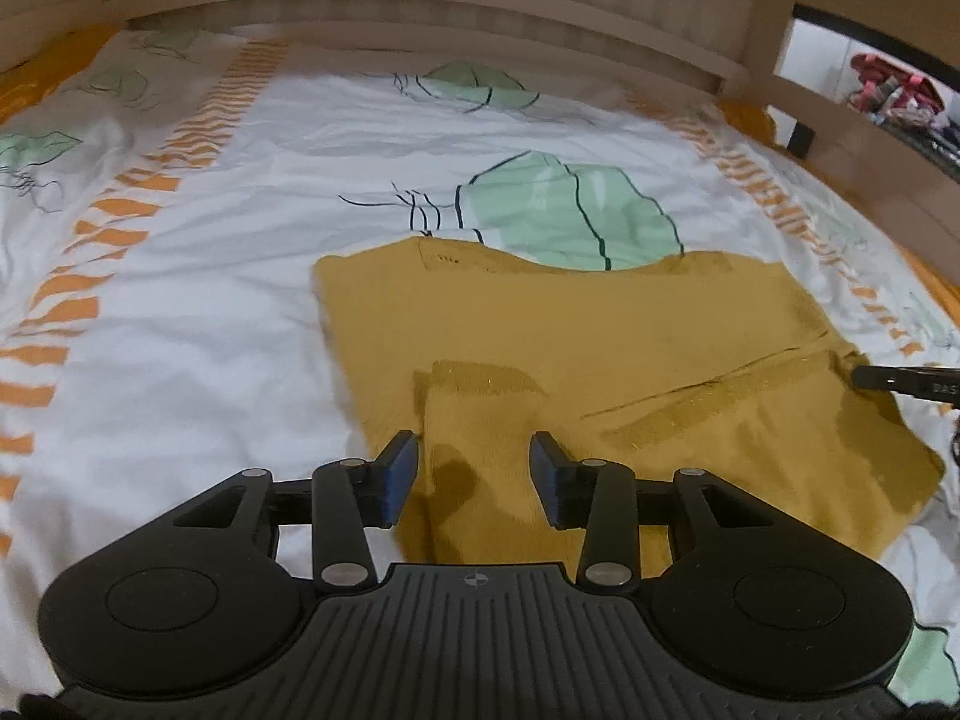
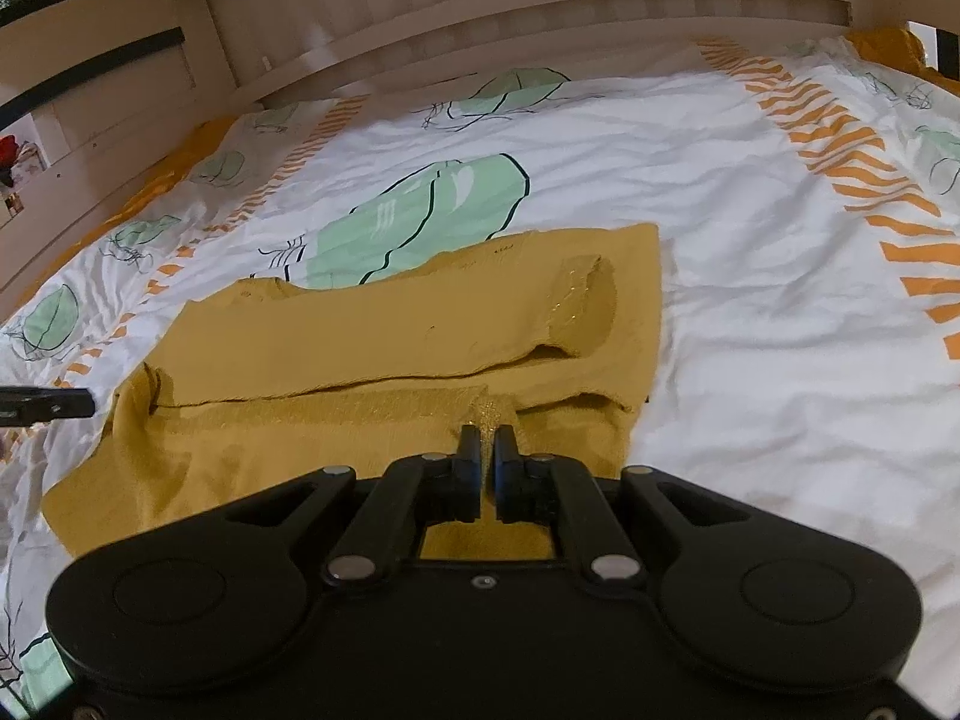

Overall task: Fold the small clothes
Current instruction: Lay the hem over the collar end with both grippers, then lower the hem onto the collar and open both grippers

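Observation:
A mustard-yellow small garment (image 1: 600, 324) lies partly folded on the bed, with one sleeve laid across its body (image 2: 390, 324). My left gripper (image 1: 474, 471) hovers over the near left part of the garment. Its blue pads (image 1: 401, 477) stand apart and the cloth lies below them, not pinched. My right gripper (image 2: 487, 441) is shut on a glittery cuff edge of the garment at its near side. That gripper's dark tip (image 1: 864, 377) also shows at the garment's right edge in the left wrist view. The left gripper's tip (image 2: 84, 403) shows at the far left of the right wrist view.
The bed is covered by a white sheet (image 1: 210, 312) printed with green leaves and orange stripes. A pale slatted wooden headboard (image 1: 480, 18) runs along the far side. A shelf with clutter (image 1: 888, 96) stands beyond the bed's right corner.

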Tool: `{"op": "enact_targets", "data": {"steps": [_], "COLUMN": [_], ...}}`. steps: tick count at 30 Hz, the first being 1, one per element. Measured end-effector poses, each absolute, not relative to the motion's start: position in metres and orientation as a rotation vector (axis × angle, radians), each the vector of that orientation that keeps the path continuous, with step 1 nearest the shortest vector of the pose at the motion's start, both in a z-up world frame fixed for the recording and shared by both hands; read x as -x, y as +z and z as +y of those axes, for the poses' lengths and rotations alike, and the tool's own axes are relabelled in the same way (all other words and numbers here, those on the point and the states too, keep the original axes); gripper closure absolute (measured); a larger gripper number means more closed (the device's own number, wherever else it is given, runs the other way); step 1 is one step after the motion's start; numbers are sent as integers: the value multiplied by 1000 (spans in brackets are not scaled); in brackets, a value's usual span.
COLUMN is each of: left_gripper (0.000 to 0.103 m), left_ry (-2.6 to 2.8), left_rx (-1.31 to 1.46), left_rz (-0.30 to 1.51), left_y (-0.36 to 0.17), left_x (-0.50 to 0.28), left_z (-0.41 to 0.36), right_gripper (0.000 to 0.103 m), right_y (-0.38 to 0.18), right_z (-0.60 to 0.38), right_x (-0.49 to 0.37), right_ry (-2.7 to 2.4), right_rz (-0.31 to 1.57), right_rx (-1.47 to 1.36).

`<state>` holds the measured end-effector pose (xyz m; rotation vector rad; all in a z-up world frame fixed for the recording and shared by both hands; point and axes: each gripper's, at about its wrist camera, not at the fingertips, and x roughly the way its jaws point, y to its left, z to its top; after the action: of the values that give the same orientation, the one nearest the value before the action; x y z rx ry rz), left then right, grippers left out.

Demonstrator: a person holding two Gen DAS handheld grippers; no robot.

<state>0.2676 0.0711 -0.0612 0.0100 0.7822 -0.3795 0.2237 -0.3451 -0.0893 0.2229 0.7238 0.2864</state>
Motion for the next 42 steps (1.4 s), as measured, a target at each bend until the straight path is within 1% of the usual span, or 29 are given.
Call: {"op": "enact_targets", "data": {"steps": [5, 10, 15, 16, 17, 19, 20, 25, 28, 29, 32, 38, 42], "left_gripper": [63, 63, 64, 68, 80, 93, 97, 98, 99, 101, 101, 101, 101], "left_ry": [-355, -384, -403, -395, -393, -400, -395, -307, -255, -245, -229, -211, -179], "left_rx": [-58, -123, -84, -77, -72, -64, -60, -41, -36, -42, -59, -99, -91], "left_rz": [821, 841, 835, 829, 818, 818, 810, 705, 618, 594, 533, 450, 415], "left_y": [-74, -82, -82, -81, -81, -81, -81, -72, -56, -51, -33, -11, -1], "left_x": [-291, -299, -301, -299, -297, -294, -291, -267, -251, -247, -240, -247, -267], "left_z": [61, 51, 53, 53, 53, 53, 53, 56, 61, 62, 64, 60, 64], "right_gripper": [91, 91, 90, 90, 90, 90, 90, 90, 91, 91, 91, 91, 91], "right_y": [-92, -97, -98, -98, -97, -96, -96, -88, -78, -74, -60, -40, -32], "right_z": [-345, -344, -345, -345, -344, -344, -344, -345, -348, -349, -354, -356, -358], "right_x": [-225, -225, -224, -223, -223, -222, -221, -214, -207, -206, -206, -224, -249], "right_ry": [292, 298, 297, 297, 298, 297, 296, 284, 271, 266, 254, 244, 220], "right_rz": [727, 729, 725, 725, 724, 721, 719, 693, 648, 633, 587, 522, 489], "right_rx": [-226, -232, -239, -239, -238, -237, -237, -224, -207, -206, -205, -177, -171]}}
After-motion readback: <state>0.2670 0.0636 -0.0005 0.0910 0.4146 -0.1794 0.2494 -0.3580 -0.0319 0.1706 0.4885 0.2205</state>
